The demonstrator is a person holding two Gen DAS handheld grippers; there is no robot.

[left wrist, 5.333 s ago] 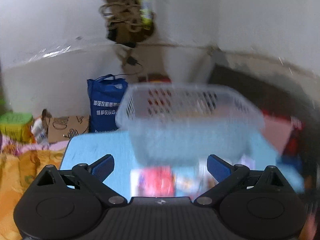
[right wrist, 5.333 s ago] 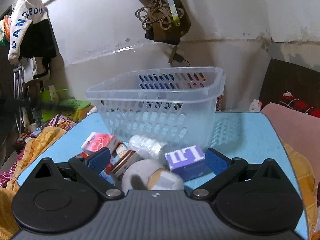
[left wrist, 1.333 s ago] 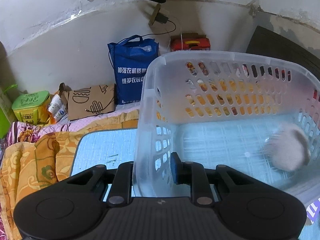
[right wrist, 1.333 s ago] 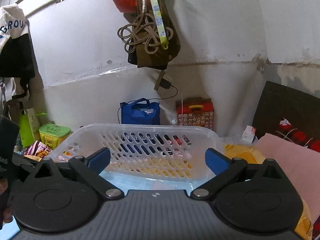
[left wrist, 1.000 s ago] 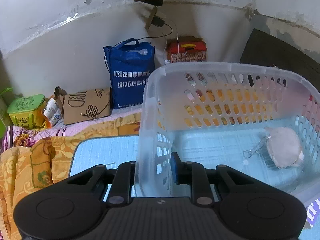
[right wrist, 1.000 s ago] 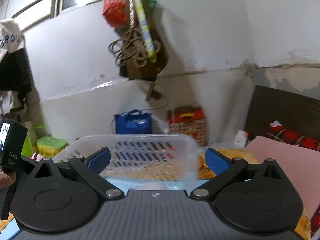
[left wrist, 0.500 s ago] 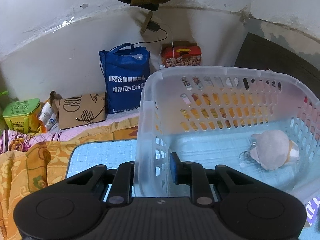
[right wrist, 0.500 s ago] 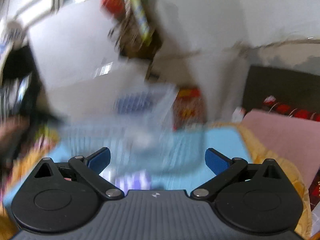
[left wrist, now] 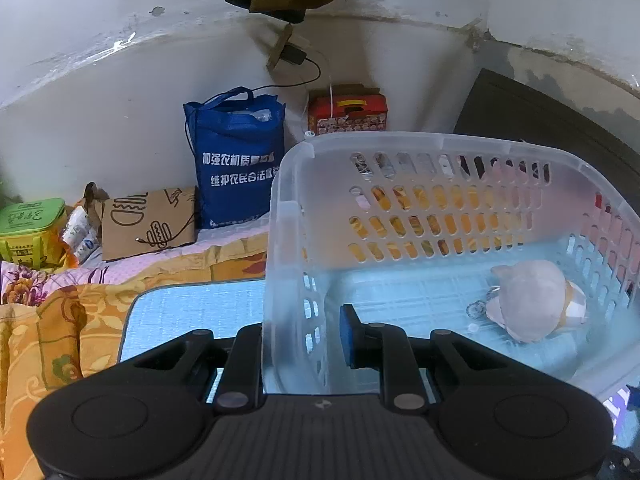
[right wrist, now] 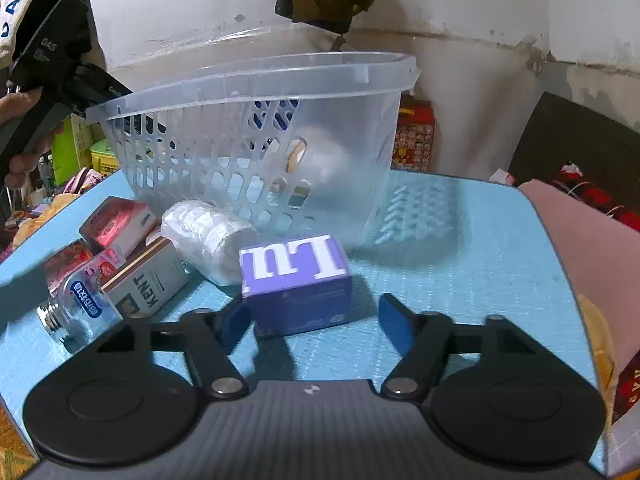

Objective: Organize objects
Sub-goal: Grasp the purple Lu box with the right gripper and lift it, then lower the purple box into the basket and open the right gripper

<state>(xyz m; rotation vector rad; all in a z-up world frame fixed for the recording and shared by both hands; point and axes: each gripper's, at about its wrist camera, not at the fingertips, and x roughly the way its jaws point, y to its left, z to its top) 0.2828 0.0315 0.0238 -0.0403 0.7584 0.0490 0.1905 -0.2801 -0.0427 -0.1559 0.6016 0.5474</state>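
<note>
Left gripper [left wrist: 302, 338]: fingers clamped on the left wall of the basket, one finger outside, the blue-padded one [left wrist: 346, 334] inside (the wall fills the gap between them).
Basket [left wrist: 432, 148]: translucent plastic, slotted sides, standing on the blue table [left wrist: 192, 312]; it extends ahead and to the right of the left gripper. In the right wrist view it [right wrist: 256, 80] stands beyond the loose items, ahead of the right gripper.
Plush toy [left wrist: 536, 300]: pale, rounded, lying on the basket floor toward its right wall, ahead-right of the left gripper, with a small metal ring at its left edge.
Right gripper [right wrist: 314, 322]: fingers spread wide, holding nothing, low over the table; the left fingertip [right wrist: 234, 326] is just beside the near left corner of the purple box, contact not determinable.
Purple box [right wrist: 296, 280]: marked "Lu" (letters read upside down), on the table directly ahead, mostly between the fingertips.
White roll [right wrist: 210, 240]: on its side, ahead-left, just behind the purple box.
KENT box [right wrist: 146, 284]: left of the purple box, flat on the table.
Clear bottle [right wrist: 78, 308]: on its side at far left, metal cap toward the camera.
Red packet [right wrist: 116, 226]: ahead-left, close to the basket's base.
Blue bag [left wrist: 236, 160]: against the wall, ahead of the left gripper, beyond the table.
</note>
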